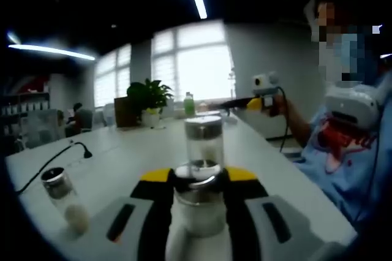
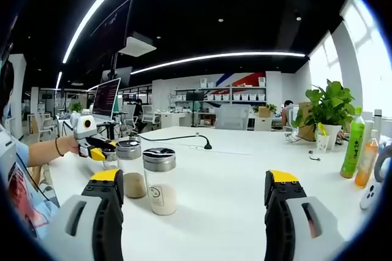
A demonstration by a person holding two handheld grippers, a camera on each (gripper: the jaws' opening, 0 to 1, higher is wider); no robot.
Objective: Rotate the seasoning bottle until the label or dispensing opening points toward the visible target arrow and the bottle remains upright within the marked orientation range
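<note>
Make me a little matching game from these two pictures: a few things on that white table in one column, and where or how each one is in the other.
Things:
1. Nearest seasoning bottle
2. Bottle with the printed mark
3. Potted plant
4. Green drink bottle

Places or states:
A. Between the plant and an orange bottle
B. Standing free ahead of the open right gripper
C. By the bright window
D. Clamped between the fingers of the left gripper

Pairs: 1-D, 2-B, 3-C, 4-A
</note>
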